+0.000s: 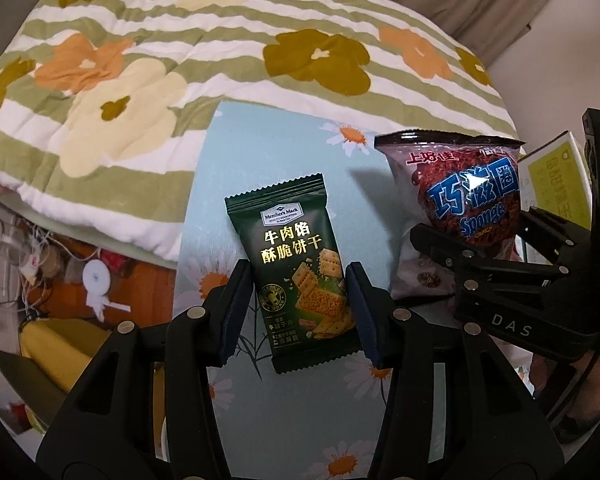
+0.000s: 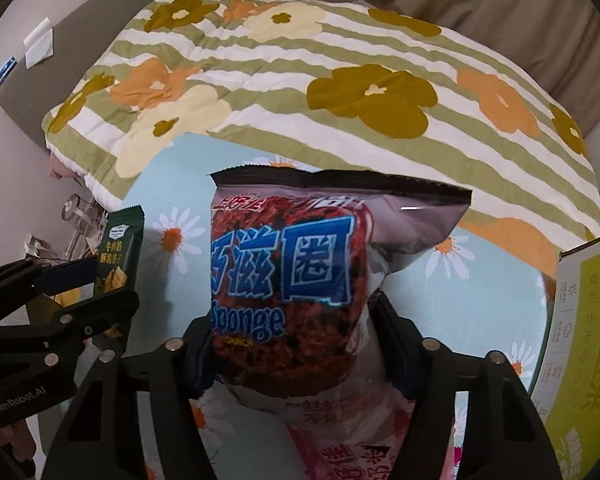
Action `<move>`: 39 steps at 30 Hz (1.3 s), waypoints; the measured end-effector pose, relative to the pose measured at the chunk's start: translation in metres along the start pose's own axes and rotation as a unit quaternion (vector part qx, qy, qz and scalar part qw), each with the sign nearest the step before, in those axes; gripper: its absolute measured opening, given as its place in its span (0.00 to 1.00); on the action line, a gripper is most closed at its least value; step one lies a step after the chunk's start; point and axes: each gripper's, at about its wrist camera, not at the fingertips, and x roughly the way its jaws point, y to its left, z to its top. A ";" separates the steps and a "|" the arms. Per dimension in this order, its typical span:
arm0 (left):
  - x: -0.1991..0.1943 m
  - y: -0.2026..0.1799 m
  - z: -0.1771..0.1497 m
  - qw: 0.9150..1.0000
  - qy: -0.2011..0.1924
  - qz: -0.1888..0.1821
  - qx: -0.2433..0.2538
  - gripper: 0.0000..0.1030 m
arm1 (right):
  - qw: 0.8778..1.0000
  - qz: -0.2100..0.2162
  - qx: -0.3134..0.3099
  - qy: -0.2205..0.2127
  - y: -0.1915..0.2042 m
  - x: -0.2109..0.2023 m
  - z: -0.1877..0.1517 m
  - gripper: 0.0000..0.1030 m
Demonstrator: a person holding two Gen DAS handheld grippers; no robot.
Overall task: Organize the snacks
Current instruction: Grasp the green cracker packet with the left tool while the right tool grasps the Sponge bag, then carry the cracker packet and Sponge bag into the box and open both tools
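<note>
The left gripper (image 1: pixel 298 312) pinches the green cracker pack (image 1: pixel 298 276), the right gripper (image 2: pixel 300 344) squeezes the puffy snack bag (image 2: pixel 296 276), both packs upright, and the yellow box (image 2: pixel 580 340), maybe their home, sits nearer the right.

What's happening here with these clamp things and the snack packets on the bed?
A person is sorting snacks with a handheld gripper in each hand. The left gripper is shut on a dark green Member's Mark biscuit packet, and the right gripper is shut on a puffy Sponge Crunch bag. Both packets are held above a light blue daisy-print sheet, in front of a striped floral quilt. A yellow-green cardboard box sits at the right.
</note>
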 end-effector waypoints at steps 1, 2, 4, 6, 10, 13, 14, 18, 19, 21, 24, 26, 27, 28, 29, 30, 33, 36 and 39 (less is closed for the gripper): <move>-0.003 -0.001 0.000 1.000 -0.002 -0.001 0.001 0.43 | 1.000 0.002 0.001 -0.004 0.001 -0.003 0.000 0.54; -0.007 -0.002 0.001 1.000 -0.006 -0.003 0.003 0.43 | 1.000 0.002 0.003 -0.010 0.002 -0.008 0.001 0.54; -0.014 -0.004 0.004 1.000 -0.012 -0.008 0.004 0.43 | 1.000 0.004 0.005 -0.024 0.003 -0.019 0.003 0.54; -0.024 -0.008 0.008 1.000 -0.020 -0.015 0.006 0.43 | 0.999 0.008 0.011 -0.036 0.004 -0.031 0.005 0.54; -0.049 -0.022 0.017 0.999 -0.042 -0.021 0.018 0.43 | 0.997 0.027 0.036 -0.064 -0.004 -0.062 0.007 0.54; -0.071 -0.040 0.023 0.997 -0.063 -0.027 0.033 0.43 | 0.994 0.032 0.049 -0.088 -0.015 -0.090 0.005 0.54; -0.080 -0.048 0.025 0.996 -0.072 -0.028 0.039 0.43 | 0.993 0.036 0.054 -0.096 -0.021 -0.101 0.004 0.54; -0.114 -0.089 0.029 0.992 -0.105 -0.041 0.059 0.43 | 0.988 0.043 0.069 -0.131 -0.047 -0.150 -0.005 0.54; -0.120 -0.098 0.029 0.991 -0.110 -0.044 0.062 0.43 | 0.987 0.041 0.071 -0.138 -0.053 -0.162 -0.009 0.54; -0.136 -0.123 0.029 0.988 -0.124 -0.056 0.071 0.43 | 0.985 0.034 0.074 -0.155 -0.070 -0.188 -0.019 0.54; -0.155 -0.164 0.028 0.983 -0.142 -0.066 0.091 0.43 | 0.980 0.031 0.088 -0.175 -0.100 -0.223 -0.037 0.54; -0.163 -0.192 0.026 0.980 -0.151 -0.073 0.104 0.43 | 0.978 0.022 0.094 -0.185 -0.124 -0.243 -0.052 0.54; -0.166 -0.209 0.024 0.979 -0.154 -0.079 0.110 0.43 | 0.977 0.017 0.096 -0.188 -0.133 -0.251 -0.058 0.54; -0.168 -0.222 0.023 0.978 -0.155 -0.084 0.114 0.43 | 0.977 0.011 0.097 -0.191 -0.142 -0.258 -0.065 0.54; -0.169 -0.237 0.021 0.977 -0.156 -0.090 0.118 0.43 | 0.976 0.003 0.101 -0.194 -0.156 -0.268 -0.075 0.54; -0.169 -0.253 0.019 0.975 -0.156 -0.096 0.123 0.43 | 0.975 0.000 0.105 -0.195 -0.165 -0.273 -0.081 0.54; -0.163 -0.297 0.010 0.973 -0.156 -0.107 0.135 0.43 | 0.973 -0.005 0.121 -0.198 -0.197 -0.287 -0.105 0.54; -0.151 -0.338 0.002 0.972 -0.141 -0.120 0.146 0.43 | 0.971 -0.006 0.138 -0.195 -0.227 -0.293 -0.126 0.54; -0.135 -0.376 -0.005 0.972 -0.122 -0.128 0.153 0.43 | 0.970 -0.005 0.151 -0.191 -0.252 -0.295 -0.143 0.54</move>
